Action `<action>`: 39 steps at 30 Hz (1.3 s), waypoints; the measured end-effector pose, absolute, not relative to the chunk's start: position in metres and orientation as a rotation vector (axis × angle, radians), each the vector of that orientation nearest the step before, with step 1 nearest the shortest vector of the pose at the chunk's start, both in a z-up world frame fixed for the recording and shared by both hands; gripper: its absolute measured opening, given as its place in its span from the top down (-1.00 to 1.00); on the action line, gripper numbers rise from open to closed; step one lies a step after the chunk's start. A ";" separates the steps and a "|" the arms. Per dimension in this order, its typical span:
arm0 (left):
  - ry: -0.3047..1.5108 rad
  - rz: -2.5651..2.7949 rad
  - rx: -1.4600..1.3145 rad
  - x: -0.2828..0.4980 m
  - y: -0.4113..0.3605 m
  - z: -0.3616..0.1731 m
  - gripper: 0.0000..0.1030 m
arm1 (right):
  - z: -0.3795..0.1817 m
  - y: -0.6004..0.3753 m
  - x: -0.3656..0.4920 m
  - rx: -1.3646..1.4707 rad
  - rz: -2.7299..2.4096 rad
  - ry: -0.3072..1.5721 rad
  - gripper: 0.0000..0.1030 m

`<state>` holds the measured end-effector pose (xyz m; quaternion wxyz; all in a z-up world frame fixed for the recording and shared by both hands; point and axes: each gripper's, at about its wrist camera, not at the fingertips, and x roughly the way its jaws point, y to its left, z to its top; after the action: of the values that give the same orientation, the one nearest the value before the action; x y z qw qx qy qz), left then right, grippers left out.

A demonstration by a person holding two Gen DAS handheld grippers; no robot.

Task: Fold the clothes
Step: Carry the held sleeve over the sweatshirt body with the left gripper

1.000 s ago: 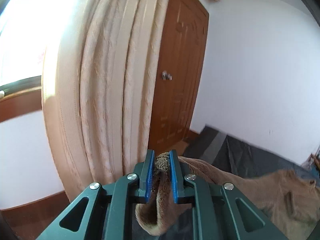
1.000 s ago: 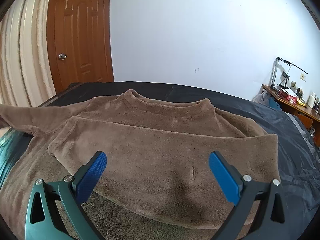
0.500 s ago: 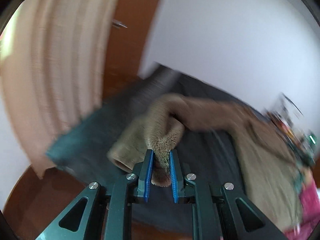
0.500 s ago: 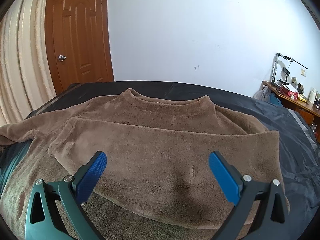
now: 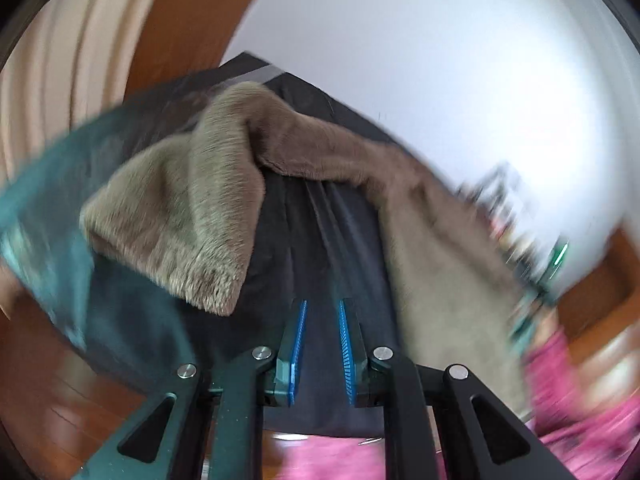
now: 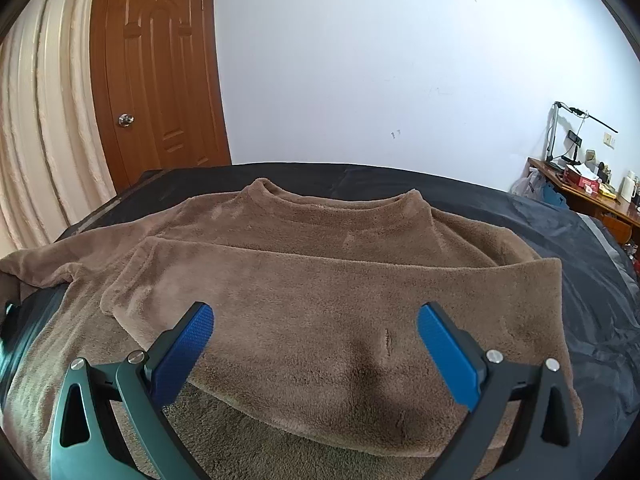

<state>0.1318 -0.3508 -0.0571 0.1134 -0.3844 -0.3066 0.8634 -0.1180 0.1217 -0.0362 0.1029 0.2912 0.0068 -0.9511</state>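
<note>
Sweater (image 6: pixel 320 300) lies across the bed (image 6: pixel 580 240), hem folded up, sleeve (image 5: pixel 180 216) toward its left edge. We keep left tongs (image 5: pixel 320 344) slightly parted, empty; right tongs (image 6: pixel 316 344) wide, ready.

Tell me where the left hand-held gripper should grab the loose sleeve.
Grip the sleeve at its cuff end, coming from the near bed edge: the cuff points toward the left hand-held gripper with a free edge.

I see a bed (image 6: pixel 592 264) under a dark cover filling the lower frame; a brown fleece sweater (image 6: pixel 320 280) lies spread directly on it, centre.
</note>
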 end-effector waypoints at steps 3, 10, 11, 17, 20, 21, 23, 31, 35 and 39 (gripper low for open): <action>-1.120 2.480 -1.105 0.134 -0.361 -0.063 -0.30 | -0.036 0.122 -0.118 0.858 -2.807 0.021 -0.99; -1.373 2.520 -1.023 0.137 -0.371 -0.068 -0.80 | -0.035 0.123 -0.117 0.843 -2.811 0.010 -0.99; -1.402 2.545 -1.008 0.138 -0.375 -0.068 -0.80 | -0.035 0.123 -0.117 0.842 -2.810 0.007 -0.99; -1.560 2.682 -0.913 0.149 -0.401 -0.068 -0.80 | -0.036 0.122 -0.116 0.840 -2.804 0.013 -0.99; -1.566 2.712 -0.904 0.150 -0.411 -0.066 -0.80 | -0.035 0.121 -0.116 0.838 -2.805 0.022 -0.99; -1.571 2.715 -0.901 0.151 -0.416 -0.066 -0.80 | -0.035 0.121 -0.115 0.835 -2.806 0.025 -0.99; -1.603 2.682 -0.883 0.148 -0.422 -0.069 -0.69 | -0.035 0.122 -0.114 0.829 -2.811 0.026 -0.99; -1.810 2.540 -0.909 0.131 -0.445 -0.092 0.56 | -0.034 0.123 -0.115 0.834 -2.815 0.020 -0.99; -1.887 2.538 -0.907 0.130 -0.453 -0.097 0.79 | -0.033 0.123 -0.114 0.829 -2.816 0.021 -0.99; -1.889 2.611 -0.828 0.135 -0.469 -0.077 0.84 | -0.033 0.123 -0.115 0.829 -2.815 0.014 -0.99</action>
<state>0.1349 -0.4685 -0.0775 -0.0926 -0.2477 -0.5652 0.7814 -0.1149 0.1235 -0.0333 0.1035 0.2809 0.0047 -0.9541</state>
